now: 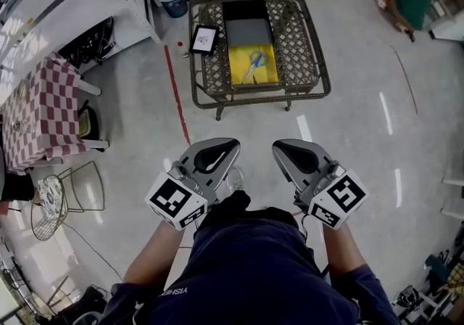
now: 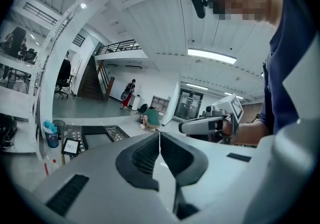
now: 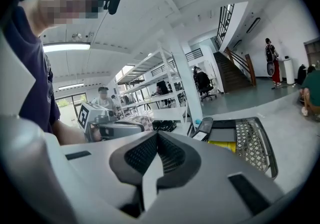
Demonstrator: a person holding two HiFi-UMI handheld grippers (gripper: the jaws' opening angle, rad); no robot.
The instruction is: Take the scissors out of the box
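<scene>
Both claws are shut tight with nothing in them right now: the left claw (image 1: 226, 149) and right claw (image 1: 288, 151) are just held out in front of the body, well apart from the wicker counter (image 1: 304, 62) up ahead. The scissors (image 1: 254, 64) are lying flat on the yellow bottom of the open box (image 1: 238, 75), which sits in the middle of that counter with what looks like its lid flipped back on the far side. My guess on handling: light, stiff, slick metal blades, and lying flat means not much edge to get under. I'd go for the blue handles (image 1: 258, 57) or right by the pivot, not the thin blade tips, which would probably swivel or slip out. The box walls could crowd a claw coming in slanted, so I'd drop in from above.
</scene>
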